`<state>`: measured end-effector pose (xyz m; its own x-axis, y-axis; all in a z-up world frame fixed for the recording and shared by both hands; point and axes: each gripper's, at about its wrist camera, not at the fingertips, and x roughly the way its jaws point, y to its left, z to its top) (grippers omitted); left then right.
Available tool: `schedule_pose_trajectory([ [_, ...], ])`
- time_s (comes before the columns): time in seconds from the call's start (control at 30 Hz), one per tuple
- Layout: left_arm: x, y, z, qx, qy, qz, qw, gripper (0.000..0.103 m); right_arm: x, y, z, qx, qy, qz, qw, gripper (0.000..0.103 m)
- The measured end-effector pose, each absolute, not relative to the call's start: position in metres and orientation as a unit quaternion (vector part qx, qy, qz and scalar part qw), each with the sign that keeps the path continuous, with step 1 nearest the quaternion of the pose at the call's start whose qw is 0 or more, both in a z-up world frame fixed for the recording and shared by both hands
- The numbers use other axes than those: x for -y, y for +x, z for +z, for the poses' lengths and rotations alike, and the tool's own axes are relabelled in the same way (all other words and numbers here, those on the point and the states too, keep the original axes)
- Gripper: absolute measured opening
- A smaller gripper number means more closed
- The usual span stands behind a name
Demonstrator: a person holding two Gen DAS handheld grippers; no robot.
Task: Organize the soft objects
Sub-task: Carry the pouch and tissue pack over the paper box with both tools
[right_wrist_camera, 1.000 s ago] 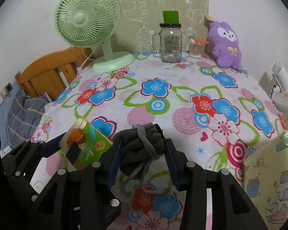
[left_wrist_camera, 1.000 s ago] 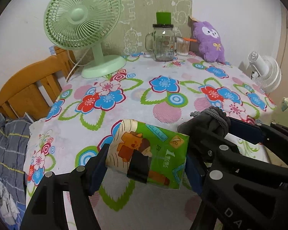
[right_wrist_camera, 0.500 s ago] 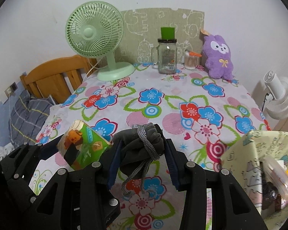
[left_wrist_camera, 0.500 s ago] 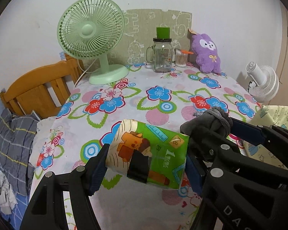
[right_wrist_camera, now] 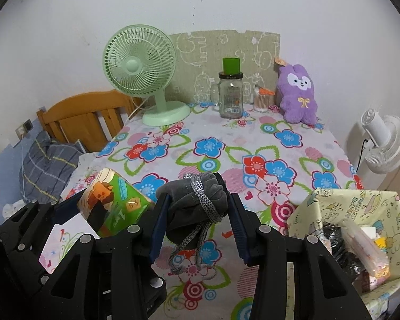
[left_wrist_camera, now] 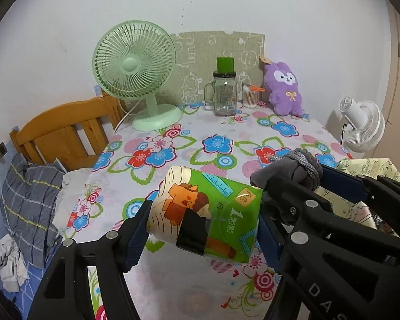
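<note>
home bedroom: wooden headboard [left_wrist_camera: 66,130], pillow [left_wrist_camera: 29,197], floral tablecloth [left_wrist_camera: 221,144]

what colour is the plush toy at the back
Purple plush toy with a white face; clearest in the right wrist view.

free: counter [right_wrist_camera: 226,144] bare in front of glass jar [right_wrist_camera: 230,98] | obstacles: green fan [right_wrist_camera: 144,74] left of jar, purple plush [right_wrist_camera: 298,93] right | patterned box [right_wrist_camera: 352,226] at near right edge

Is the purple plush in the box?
No, the purple plush sits on the table at its far edge by the wall, well away from the box near the right gripper.
</note>
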<state>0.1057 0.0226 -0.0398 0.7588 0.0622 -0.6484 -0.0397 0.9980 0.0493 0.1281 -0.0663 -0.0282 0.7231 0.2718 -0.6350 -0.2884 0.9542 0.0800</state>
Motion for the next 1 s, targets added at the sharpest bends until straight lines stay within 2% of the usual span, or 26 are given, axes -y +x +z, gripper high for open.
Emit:
schedule_pose_trajectory([
  [0.43,-0.009,0.088,-0.009,-0.314,0.014,0.033,0.949,0.074,0.08,0.107,0.006,-0.309,-0.021,0.152,0.939,0.047],
  [1.0,0.034,0.086,0.004,-0.294,0.011,0.003,0.956,0.074,0.125,0.098,0.021,-0.292,-0.011,0.125,0.948,0.047],
])
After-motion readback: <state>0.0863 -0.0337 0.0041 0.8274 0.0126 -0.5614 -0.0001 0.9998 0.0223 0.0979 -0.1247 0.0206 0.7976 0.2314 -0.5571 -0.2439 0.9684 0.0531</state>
